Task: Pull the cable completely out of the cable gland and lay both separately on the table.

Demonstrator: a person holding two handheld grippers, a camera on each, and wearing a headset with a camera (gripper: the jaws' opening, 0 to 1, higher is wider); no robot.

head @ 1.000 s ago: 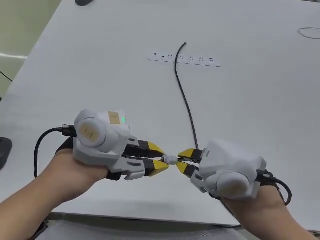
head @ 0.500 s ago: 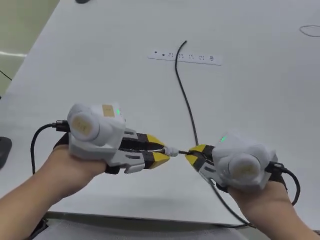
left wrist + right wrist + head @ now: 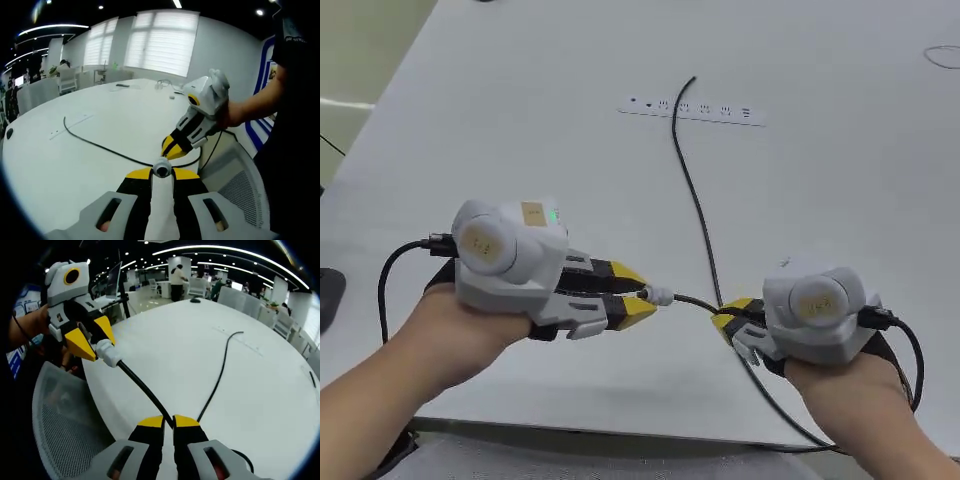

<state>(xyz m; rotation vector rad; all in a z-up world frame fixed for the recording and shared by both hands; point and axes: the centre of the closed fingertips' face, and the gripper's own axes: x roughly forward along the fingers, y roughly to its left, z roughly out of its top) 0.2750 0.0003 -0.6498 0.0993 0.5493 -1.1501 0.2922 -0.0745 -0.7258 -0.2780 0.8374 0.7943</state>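
My left gripper is shut on a small white cable gland above the table's near edge. A black cable comes out of the gland's right end. My right gripper is shut on that cable a short way to the right of the gland. The cable's far part runs up the white table to an end near a power strip. The two grippers face each other with a span of taut cable between them.
A white power strip lies flat further up the table, beside the cable's far end. A thin loop of wire rests at the far right. Black leads trail from both grippers over the near edge. A mesh chair stands below the edge.
The right gripper has drawn away to the right, from almost touching the gland to a clear gap. More black cable now shows between the gland and the right gripper. The left gripper stayed nearly still.
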